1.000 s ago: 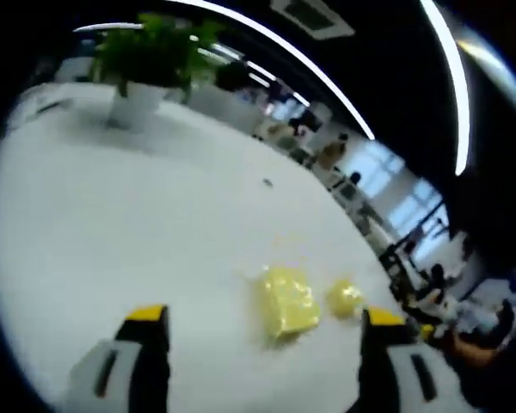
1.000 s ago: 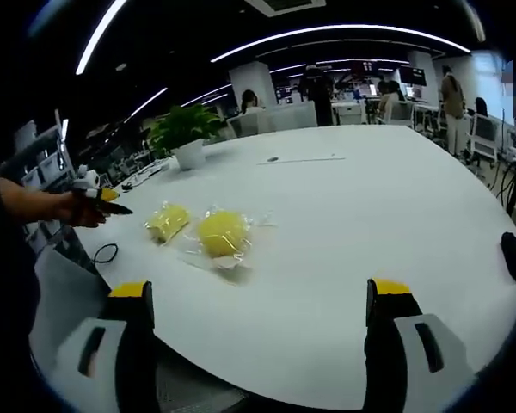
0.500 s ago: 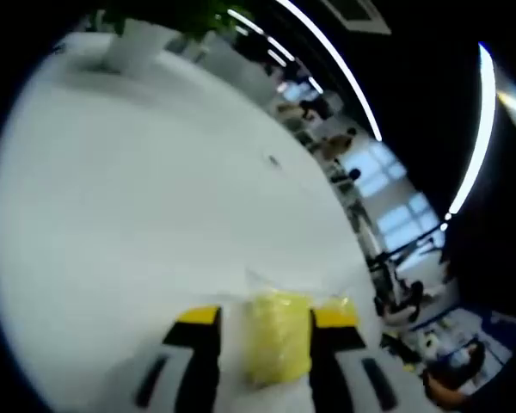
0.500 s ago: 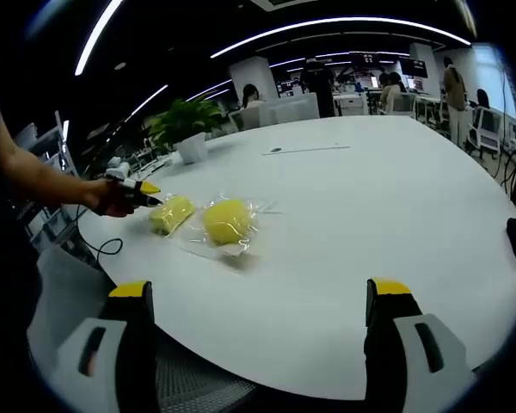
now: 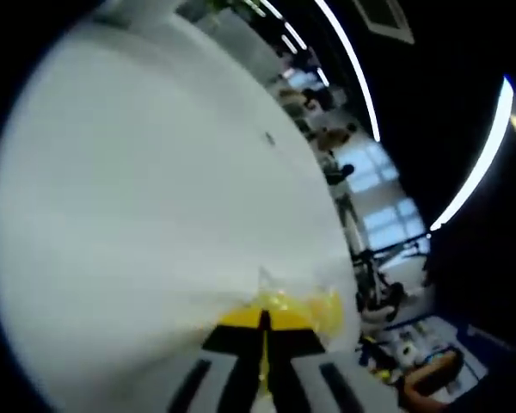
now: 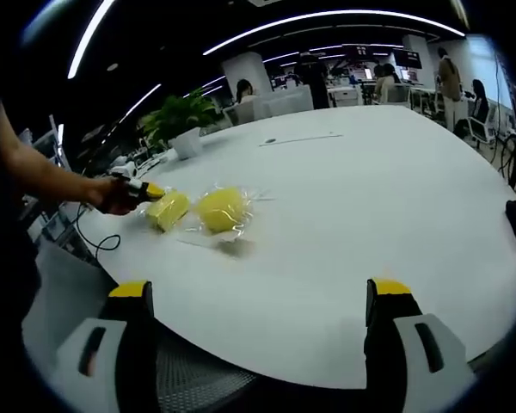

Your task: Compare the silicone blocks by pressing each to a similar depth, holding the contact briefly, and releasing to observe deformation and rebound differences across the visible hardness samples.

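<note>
In the left gripper view our left gripper [image 5: 264,320] has its yellow-tipped jaws drawn nearly together, only a thin sliver of yellow between them. In the right gripper view our right gripper [image 6: 262,292] hangs with its jaws spread wide and nothing between them, while our left hand [image 6: 113,194] reaches in from the left on a bare forearm.
</note>
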The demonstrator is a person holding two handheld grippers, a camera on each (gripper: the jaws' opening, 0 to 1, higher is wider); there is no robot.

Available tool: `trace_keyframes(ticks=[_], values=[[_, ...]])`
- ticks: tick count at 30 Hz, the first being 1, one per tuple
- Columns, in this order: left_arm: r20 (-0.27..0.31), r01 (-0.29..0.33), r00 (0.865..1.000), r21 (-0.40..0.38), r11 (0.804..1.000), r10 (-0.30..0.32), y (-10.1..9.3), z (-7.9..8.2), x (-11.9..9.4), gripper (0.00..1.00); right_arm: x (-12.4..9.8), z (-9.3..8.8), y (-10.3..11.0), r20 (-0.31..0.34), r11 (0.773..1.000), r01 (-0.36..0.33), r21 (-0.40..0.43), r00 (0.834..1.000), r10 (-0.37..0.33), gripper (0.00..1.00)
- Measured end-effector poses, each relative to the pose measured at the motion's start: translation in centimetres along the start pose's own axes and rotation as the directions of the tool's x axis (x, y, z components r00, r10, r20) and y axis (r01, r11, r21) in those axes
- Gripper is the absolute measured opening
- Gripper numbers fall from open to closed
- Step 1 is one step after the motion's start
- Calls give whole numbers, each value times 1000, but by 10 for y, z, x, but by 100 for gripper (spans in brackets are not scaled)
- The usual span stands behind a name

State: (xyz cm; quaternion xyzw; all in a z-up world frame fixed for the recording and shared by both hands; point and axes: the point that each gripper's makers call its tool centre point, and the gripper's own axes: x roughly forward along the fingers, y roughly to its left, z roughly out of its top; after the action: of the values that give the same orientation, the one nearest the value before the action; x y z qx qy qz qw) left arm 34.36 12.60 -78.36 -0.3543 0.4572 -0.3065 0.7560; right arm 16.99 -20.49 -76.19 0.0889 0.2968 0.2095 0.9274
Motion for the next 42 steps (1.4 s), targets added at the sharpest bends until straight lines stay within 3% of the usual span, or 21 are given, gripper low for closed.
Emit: trace_keyframes(ticks=[1,2,6,14,17,20,24,28,29,30,33,36,42], values=[[-7,20,1000,47,999,-20,-4,-1,-1,0,0,0,0,0,1000,1,0,1000,-1,96],[-7,1,1000,100,995,0,0,0,0,0,1,1,0,1,1000,0,3,1000,0,96],[-34,17,999,103,995,-14,-3,-5,0,0,3,3,0,5,1000,-2,4,1000,2,96],[-31,21,999,106,994,-17,-13,-4,-9,0,7,7,3,8,1000,-12,2,1000,12,96],[21,15,1000,152,988,-19,-27,3,-16,0,9,10,5,15,1000,-18,5,1000,18,96],[65,-41,998,291,956,24,-36,7,-24,0,10,18,11,30,1000,-27,0,999,27,96],[120,-48,993,347,937,6,-50,9,-37,0,10,26,14,53,999,-35,-3,998,35,96],[113,-59,993,359,931,20,-53,9,-43,0,10,31,15,63,999,-43,-13,997,44,96],[111,-61,994,378,924,20,-54,9,-44,0,9,33,17,66,999,-47,-15,997,48,96],[105,-75,994,430,900,33,-58,9,-45,0,8,35,18,68,999,-50,-17,996,51,96],[104,-74,994,475,877,28,-69,10,-48,0,7,39,24,69,997,-63,-38,995,66,96],[119,-67,993,466,882,13,-79,11,-54,0,7,41,26,70,996,-73,-50,995,76,96],[167,-65,986,521,851,-27,-99,22,-69,0,4,52,34,91,994,-93,-64,991,99,96]])
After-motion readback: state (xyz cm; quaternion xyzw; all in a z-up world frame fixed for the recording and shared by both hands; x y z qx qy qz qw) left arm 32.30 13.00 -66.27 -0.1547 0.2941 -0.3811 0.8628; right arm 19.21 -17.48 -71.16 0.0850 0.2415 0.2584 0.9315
